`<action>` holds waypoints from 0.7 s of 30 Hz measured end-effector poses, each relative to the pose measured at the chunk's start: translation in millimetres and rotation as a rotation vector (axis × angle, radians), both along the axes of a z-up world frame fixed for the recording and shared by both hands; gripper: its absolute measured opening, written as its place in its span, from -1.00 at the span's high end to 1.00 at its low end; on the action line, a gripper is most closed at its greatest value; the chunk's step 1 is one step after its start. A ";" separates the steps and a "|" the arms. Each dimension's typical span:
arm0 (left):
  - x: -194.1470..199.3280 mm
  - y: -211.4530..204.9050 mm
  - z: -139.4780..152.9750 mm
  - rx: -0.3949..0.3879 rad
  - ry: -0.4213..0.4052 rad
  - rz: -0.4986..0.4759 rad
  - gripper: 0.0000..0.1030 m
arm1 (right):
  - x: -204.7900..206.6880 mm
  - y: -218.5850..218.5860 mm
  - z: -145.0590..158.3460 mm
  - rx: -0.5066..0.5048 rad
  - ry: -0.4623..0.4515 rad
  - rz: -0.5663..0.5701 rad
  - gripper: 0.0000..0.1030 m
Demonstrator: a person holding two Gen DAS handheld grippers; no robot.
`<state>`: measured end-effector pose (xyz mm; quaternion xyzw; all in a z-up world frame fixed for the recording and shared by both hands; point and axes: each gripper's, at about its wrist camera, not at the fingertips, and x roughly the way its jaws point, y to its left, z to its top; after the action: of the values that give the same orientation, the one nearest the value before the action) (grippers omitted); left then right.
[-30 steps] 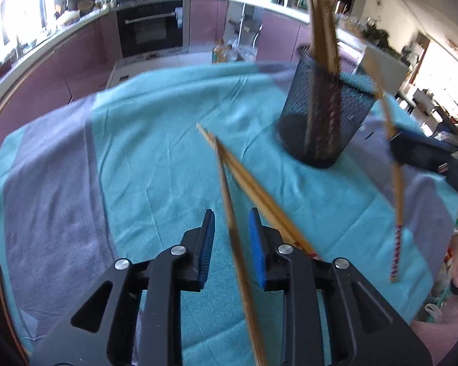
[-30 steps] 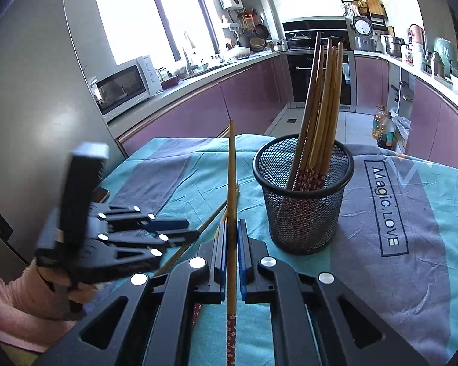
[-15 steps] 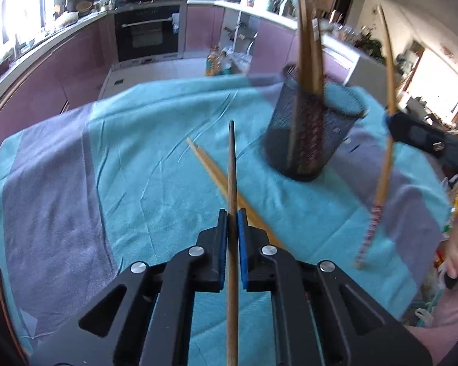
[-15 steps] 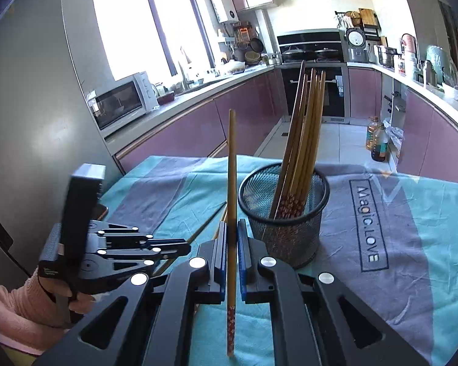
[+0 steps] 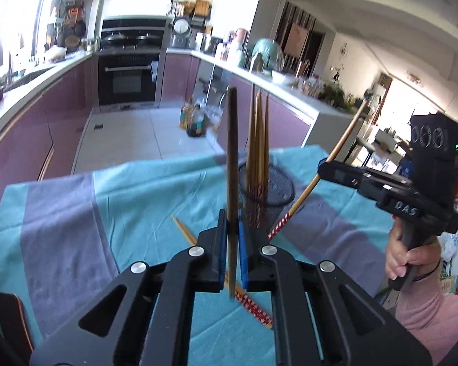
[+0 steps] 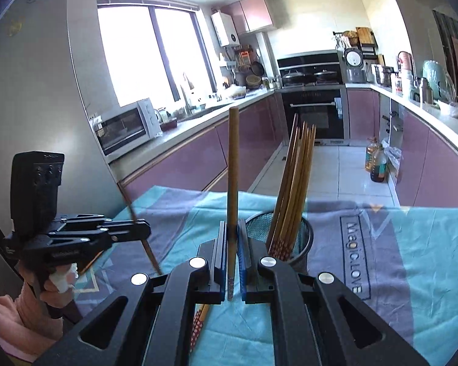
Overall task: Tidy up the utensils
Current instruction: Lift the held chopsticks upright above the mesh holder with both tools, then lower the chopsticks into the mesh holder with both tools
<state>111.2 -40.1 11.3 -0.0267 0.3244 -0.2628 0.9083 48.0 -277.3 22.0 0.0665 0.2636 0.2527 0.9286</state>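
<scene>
Standing upright in a black mesh cup point(image 6: 302, 238), a bundle of chopsticks point(image 6: 293, 183) is leaning against its rim on the cloth-covered table point(image 6: 412, 244). Just beside that cup, the right gripper point(image 6: 232, 262) is clamping its jaws on one chopstick point(image 6: 232, 167), while the left gripper point(image 5: 232, 244) is pinching another chopstick point(image 5: 232, 152) upright in front of the cup. More loose chopsticks point(image 5: 250, 300) are lying on the cloth near the cup.

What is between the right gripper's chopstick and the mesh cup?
Nothing visible. The right gripper holds its chopstick upright just left of the mesh cup. The chopsticks in the cup lean right, leaving the near left part of the mouth open.
</scene>
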 end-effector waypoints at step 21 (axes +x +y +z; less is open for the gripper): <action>11.1 -44.6 96.6 -0.087 -0.211 -0.028 0.86 | 21.4 -19.8 51.1 0.020 -0.111 -0.042 0.89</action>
<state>122.3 -84.7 107.8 -0.0337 0.2158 -0.2909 0.9315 69.4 -297.1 73.1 0.0674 0.2074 0.2390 0.9462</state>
